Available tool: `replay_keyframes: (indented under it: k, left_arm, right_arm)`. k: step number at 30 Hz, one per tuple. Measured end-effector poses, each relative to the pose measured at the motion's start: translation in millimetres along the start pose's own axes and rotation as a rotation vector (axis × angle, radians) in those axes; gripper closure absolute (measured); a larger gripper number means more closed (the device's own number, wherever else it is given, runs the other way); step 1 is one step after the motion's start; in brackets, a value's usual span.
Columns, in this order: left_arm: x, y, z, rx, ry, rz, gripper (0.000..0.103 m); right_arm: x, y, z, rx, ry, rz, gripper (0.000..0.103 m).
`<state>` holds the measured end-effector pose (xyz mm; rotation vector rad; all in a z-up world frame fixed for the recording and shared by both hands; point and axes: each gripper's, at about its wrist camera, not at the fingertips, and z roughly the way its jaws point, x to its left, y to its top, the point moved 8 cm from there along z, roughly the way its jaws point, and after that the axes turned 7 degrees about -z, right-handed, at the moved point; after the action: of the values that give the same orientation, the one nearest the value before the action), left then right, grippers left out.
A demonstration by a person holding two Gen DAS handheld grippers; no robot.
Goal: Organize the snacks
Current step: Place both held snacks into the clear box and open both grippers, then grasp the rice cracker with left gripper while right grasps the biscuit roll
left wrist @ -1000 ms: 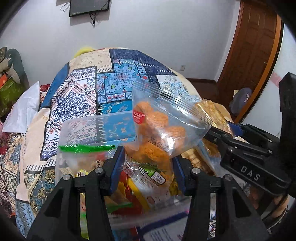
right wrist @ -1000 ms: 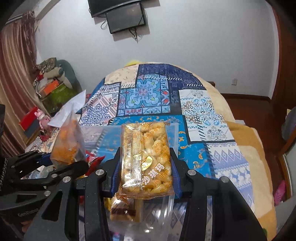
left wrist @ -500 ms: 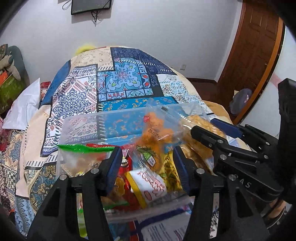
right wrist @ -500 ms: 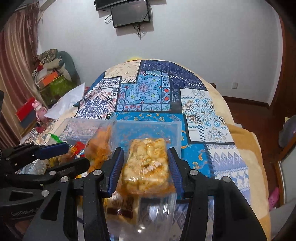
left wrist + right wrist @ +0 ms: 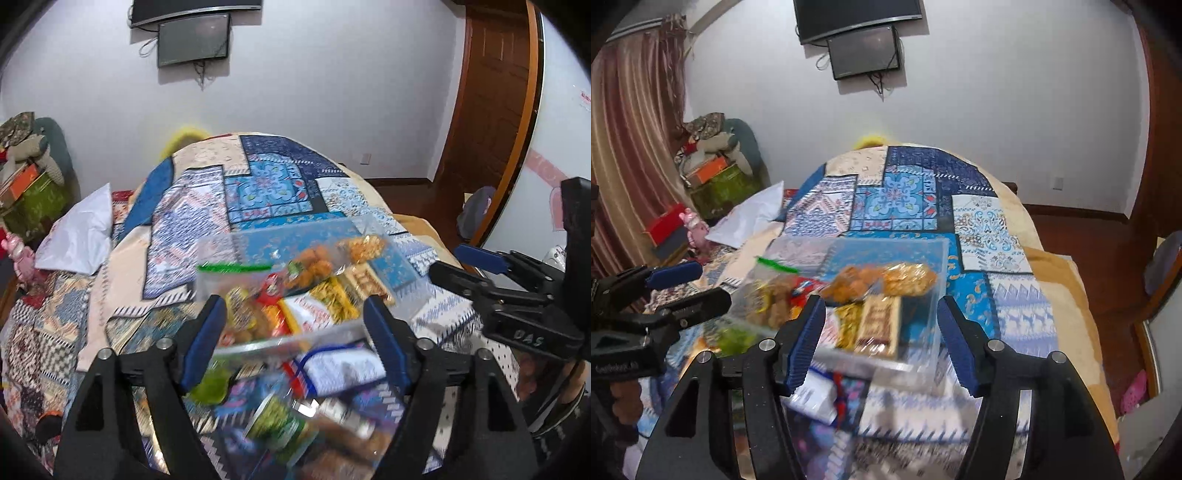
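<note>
1. Left wrist view: the left gripper (image 5: pixel 291 328) is seen with its jaws wide apart, having just been opening, and nothing is held between them. The clear plastic bin (image 5: pixel 280 341) sits on the patterned quilt (image 5: pixel 266 192) just ahead, and packets are piled in it: an orange puffed-snack bag (image 5: pixel 312 264), a yellow packet (image 5: pixel 334 299) and a green-sealed bag (image 5: pixel 232 267). The right gripper (image 5: pixel 460 264) is seen at the right edge, apart from the bin.

2. Left wrist view, remainder: several loose packets lie blurred on the quilt in front of the bin, among them a green-topped cup (image 5: pixel 275 417) and a white packet (image 5: pixel 341 369). These are judged still to be sorted.

3. Right wrist view: the right gripper's jaws are parted, also just opened, and empty. A golden biscuit pack (image 5: pixel 908 278) is seen lying in the bin beside the orange bag, so that placement is judged done.

4. Right wrist view, surroundings: a white pillow (image 5: pixel 750 218) and stacked boxes (image 5: pixel 713 177) lie well apart at the left. The two grippers are close together, so crowding could arise.
</note>
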<state>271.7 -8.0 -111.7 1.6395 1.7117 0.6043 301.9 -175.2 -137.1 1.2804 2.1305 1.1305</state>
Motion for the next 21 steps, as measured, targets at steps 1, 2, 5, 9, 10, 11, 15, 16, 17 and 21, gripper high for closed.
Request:
replay_keyframes:
  k: [1,2,5,9,10,11,15,16,17,21]
  left_arm:
    - [5,-6,-7,0.003,0.007,-0.007,0.022]
    - [8,-10,-11,0.004,0.013,-0.010,0.022]
    - [26,-31,-26,0.021,0.044,-0.023,0.021]
    - [51,-59,-34,0.048,0.084,-0.044,0.019]
    - [59,-68,-35,0.061,0.096,-0.053,0.019]
    - [66,-75,-34,0.074,0.105,-0.060,0.019]
    - [94,-103,-31,0.127,0.141,-0.099,0.019]
    - [101,-109,-29,0.139,0.147,-0.109,0.019]
    - [108,-116,-27,0.153,0.153,-0.121,0.019]
    - [137,-143,-13,0.210,0.185,-0.173,0.019]
  right_arm:
    - [4,-3,-5,0.000,0.006,0.000,0.043]
    - [8,-6,-10,-0.001,0.013,0.001,0.043]
    - [21,-16,-19,0.000,0.036,-0.001,0.043]
    - [41,-32,-21,0.025,0.069,-0.015,0.043]
    - [46,-36,-21,0.032,0.075,-0.021,0.042]
    - [50,-42,-21,0.040,0.080,-0.025,0.040]
    - [65,-63,-11,0.079,0.091,-0.045,0.034]
    - [69,-70,-8,0.093,0.096,-0.048,0.034]
    - [72,-75,-2,0.110,0.106,-0.047,0.034]
    - [83,-92,16,0.166,0.126,-0.050,0.034]
